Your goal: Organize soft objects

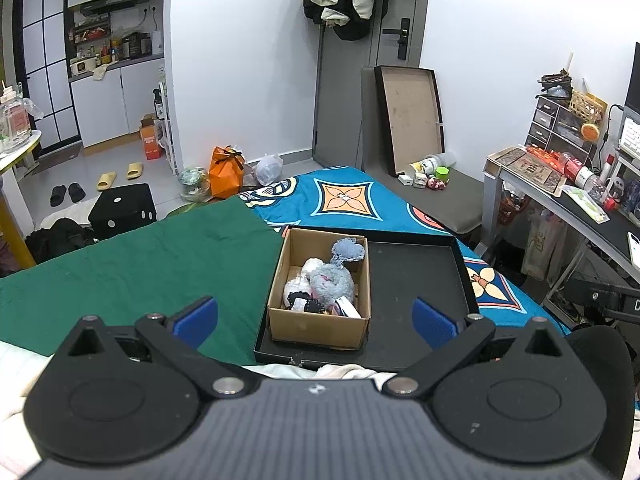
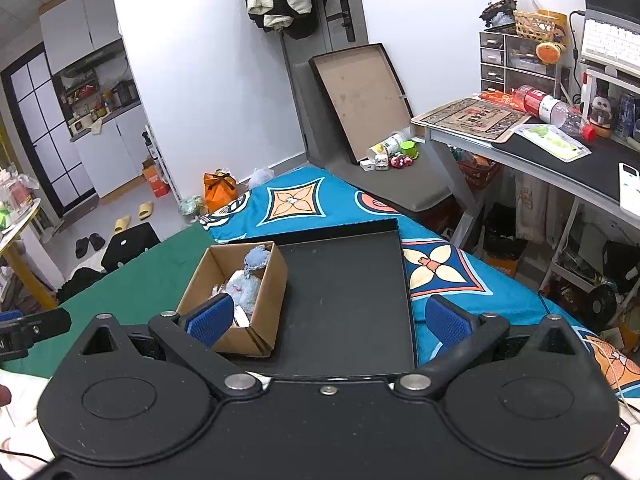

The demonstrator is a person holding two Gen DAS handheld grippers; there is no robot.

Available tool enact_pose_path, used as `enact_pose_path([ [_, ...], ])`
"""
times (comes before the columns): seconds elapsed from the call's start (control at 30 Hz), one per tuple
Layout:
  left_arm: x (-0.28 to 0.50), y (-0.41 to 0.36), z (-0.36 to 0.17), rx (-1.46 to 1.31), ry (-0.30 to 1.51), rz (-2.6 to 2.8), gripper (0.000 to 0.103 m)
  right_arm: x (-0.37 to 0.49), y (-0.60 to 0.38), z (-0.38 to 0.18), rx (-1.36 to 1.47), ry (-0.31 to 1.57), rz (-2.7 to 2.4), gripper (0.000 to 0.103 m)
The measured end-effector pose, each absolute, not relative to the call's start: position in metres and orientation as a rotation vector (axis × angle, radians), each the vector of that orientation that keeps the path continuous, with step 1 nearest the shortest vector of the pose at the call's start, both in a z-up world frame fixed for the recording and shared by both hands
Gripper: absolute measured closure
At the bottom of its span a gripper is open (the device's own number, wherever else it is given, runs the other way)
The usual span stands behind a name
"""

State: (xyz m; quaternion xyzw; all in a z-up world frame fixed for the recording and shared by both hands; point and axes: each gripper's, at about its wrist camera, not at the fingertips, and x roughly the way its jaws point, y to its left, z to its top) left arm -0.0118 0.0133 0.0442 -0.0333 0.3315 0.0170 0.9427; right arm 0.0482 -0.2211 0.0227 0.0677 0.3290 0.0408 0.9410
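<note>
Ribbed blue pads [image 1: 198, 320] on our left gripper [image 1: 316, 322] and right gripper [image 2: 330, 322] stand wide apart, holding nothing. Beyond them a corrugated cardboard box [image 1: 318, 326] sits at the left end of a shallow black tray [image 2: 348, 300], with fuzzy grey-blue soft objects [image 1: 334, 280] heaped inside. Its near wall hides the lower items from us.

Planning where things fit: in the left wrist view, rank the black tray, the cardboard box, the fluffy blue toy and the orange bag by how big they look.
1. black tray
2. cardboard box
3. fluffy blue toy and orange bag look about alike; the bag sits much farther from the camera, so I won't rank them.
</note>
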Motion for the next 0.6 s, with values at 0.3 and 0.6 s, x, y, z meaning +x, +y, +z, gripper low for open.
enact_pose_path([
  [0.3, -0.0087, 0.0138, 0.0418, -0.067, 0.682, 0.035, 0.000, 0.0489, -0.2234, 0.0227, 0.141, 0.676, 0.085, 0.000],
  [0.6, -0.0076, 0.0120, 0.0395, -0.066, 0.691, 0.032, 0.000, 0.0478, -0.2217, 0.0241, 0.131, 0.670, 0.088, 0.000],
])
